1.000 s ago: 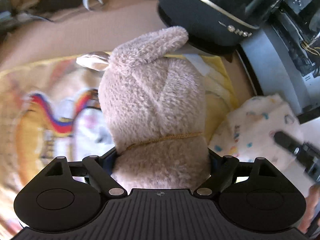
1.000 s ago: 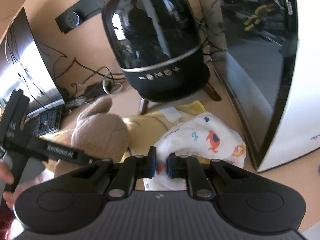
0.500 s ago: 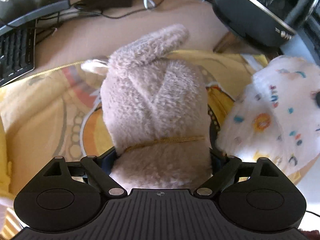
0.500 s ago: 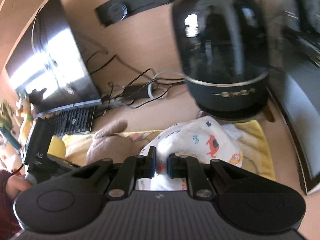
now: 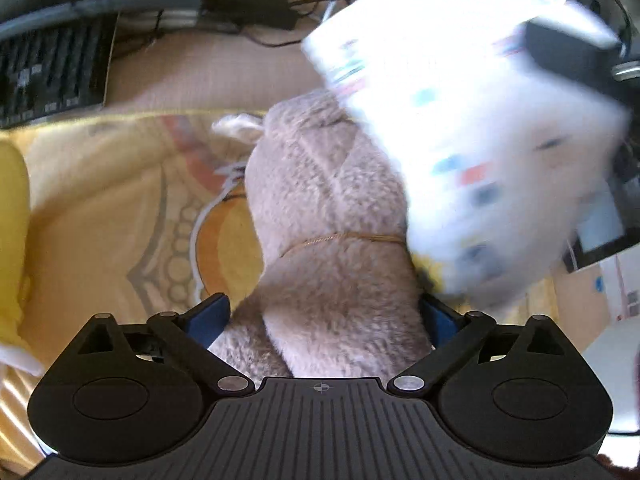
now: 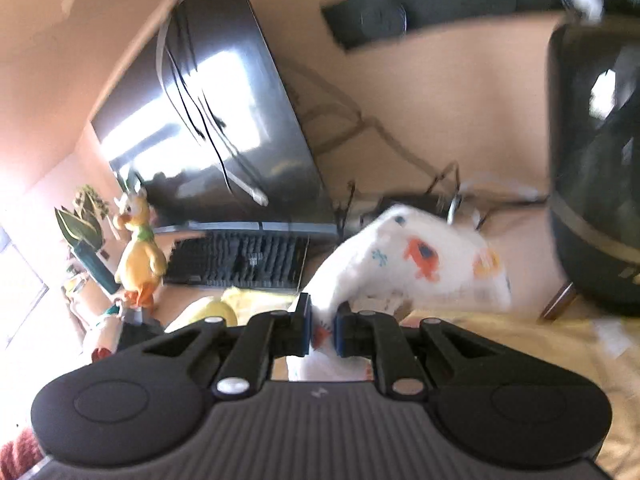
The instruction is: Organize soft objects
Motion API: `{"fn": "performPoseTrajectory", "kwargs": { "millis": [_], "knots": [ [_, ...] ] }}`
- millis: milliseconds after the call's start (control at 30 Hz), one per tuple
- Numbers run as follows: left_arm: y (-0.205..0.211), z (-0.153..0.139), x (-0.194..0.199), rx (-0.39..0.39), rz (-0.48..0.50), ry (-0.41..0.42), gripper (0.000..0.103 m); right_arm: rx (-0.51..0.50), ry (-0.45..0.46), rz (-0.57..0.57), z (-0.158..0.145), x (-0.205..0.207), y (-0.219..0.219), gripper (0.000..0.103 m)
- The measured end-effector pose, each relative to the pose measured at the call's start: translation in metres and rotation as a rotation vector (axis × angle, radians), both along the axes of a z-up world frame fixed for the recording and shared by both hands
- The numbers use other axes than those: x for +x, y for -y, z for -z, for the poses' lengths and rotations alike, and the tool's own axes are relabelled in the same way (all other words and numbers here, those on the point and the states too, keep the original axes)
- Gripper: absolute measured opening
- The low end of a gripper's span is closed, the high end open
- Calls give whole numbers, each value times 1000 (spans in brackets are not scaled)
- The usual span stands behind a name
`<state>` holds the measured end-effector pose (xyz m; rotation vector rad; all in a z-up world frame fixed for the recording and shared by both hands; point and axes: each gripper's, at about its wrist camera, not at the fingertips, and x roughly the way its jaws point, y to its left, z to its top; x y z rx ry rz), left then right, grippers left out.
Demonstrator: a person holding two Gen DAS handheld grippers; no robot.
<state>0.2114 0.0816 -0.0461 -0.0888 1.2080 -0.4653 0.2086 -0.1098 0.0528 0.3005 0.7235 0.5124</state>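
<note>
The beige fuzzy plush toy with a thin gold cord round its neck (image 5: 332,248) sits between the fingers of the left gripper (image 5: 324,320), whose jaws are spread wide and pressed against its flanks, grasping it over the yellow printed blanket (image 5: 100,208). Half a second ago the toy filled the middle of the left wrist view alone. Now the white soft cloth bundle printed with small coloured animals (image 5: 472,132) has swung in over the toy's upper right side, blurred with motion and covering the ear that showed before.

In the right wrist view that same bundle (image 6: 412,260) hangs lifted, a fold of it pinched in the nearly closed jaws of the right gripper (image 6: 322,328). A second ago it rested low on the blanket just beside the black domed appliance (image 6: 596,160); the view now faces the dark flat monitor (image 6: 216,120), the black keyboard (image 6: 240,260) and a yellow duck-like plush figure (image 6: 138,248) standing to the left.

Judging by this, both soft things are off the pile and being carried leftward together. Neither is set down yet, so the sorting is mid-transfer, and the loosely pinched bundle looks likelier to slip.
</note>
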Motion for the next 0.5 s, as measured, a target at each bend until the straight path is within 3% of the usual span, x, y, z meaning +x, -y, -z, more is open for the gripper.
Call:
{"fn": "performPoseTrajectory", "kwargs": {
  "millis": [200, 500],
  "knots": [
    [6, 3, -1, 10, 14, 10, 102, -94, -119, 129, 44, 13, 5, 13],
    [11, 9, 9, 3, 19, -40, 102, -51, -254, 293, 77, 0, 63, 13]
  ]
}}
